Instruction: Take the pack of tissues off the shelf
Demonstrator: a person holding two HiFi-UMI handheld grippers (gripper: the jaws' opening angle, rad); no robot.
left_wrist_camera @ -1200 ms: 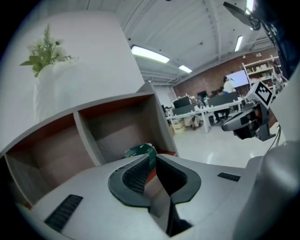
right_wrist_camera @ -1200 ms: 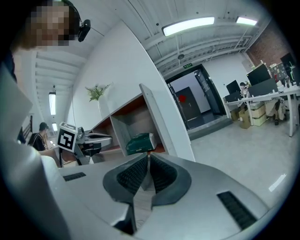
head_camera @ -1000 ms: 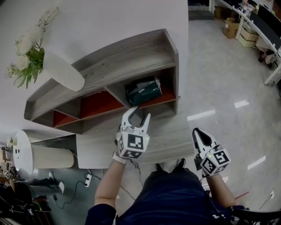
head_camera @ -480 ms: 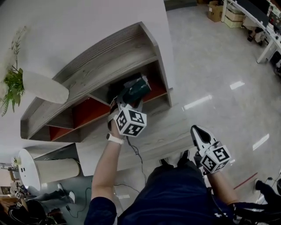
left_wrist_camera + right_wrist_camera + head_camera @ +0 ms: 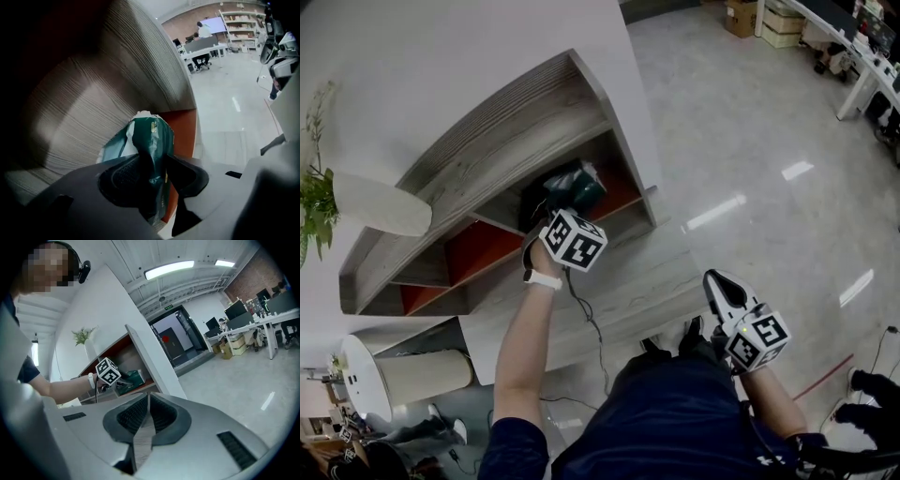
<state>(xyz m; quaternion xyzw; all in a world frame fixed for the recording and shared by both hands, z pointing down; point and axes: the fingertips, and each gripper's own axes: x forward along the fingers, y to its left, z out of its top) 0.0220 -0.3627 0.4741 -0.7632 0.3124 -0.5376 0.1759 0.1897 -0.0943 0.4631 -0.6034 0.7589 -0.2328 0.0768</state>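
Grey wooden shelf (image 5: 487,141), red-floored end bay: left gripper (image 5: 151,174) jaws closing onto the soft pack of tissues (image 5: 151,138) (right gripper (image 5: 146,417) pressed together, idle), so a wrapper-only pinch may slip or tear on pull-out.

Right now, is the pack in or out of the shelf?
In: the pack is inside the shelf compartment, between the left gripper's closing jaws.

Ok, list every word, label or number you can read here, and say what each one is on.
Nothing can be quoted.
On the pack of tissues: wrapper print, too blurred to read.
On the green sign above the doorway: too small to read.
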